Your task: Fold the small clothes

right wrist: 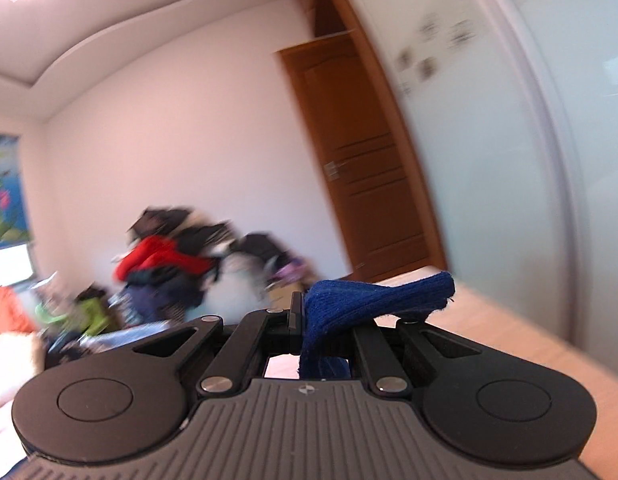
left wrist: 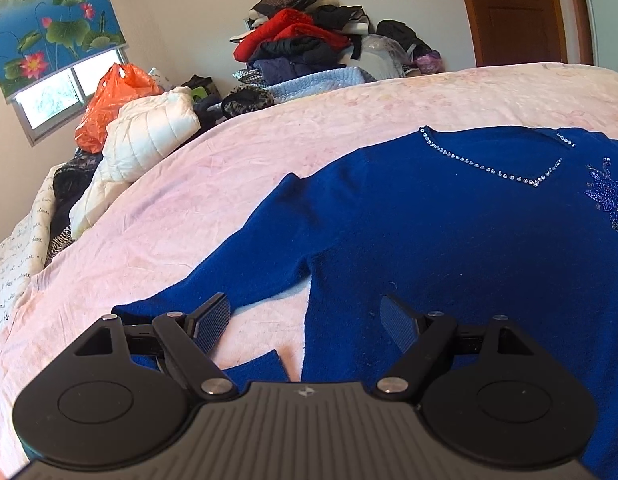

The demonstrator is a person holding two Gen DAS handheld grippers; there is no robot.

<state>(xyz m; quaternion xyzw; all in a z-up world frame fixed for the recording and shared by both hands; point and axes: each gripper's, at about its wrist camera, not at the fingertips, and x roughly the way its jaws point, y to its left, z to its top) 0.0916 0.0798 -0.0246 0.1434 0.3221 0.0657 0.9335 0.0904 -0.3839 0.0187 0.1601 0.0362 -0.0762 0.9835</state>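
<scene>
A royal-blue sweater (left wrist: 449,220) with a rhinestone neckline lies spread on the pink bedspread (left wrist: 189,184). Its sleeve (left wrist: 245,264) runs down to the lower left. My left gripper (left wrist: 309,322) hovers open just above the sleeve and the sweater's side, with nothing between its fingers. In the right wrist view, which is blurred by motion, my right gripper (right wrist: 305,312) is shut on a bunched piece of the blue sweater (right wrist: 373,296) and holds it raised, pointing across the room toward the door.
A white puffer jacket (left wrist: 149,132) and an orange plastic bag (left wrist: 109,104) lie at the bed's far left edge. A tall pile of clothes (left wrist: 305,40) stands against the back wall. A wooden door (left wrist: 513,8) is at the back right.
</scene>
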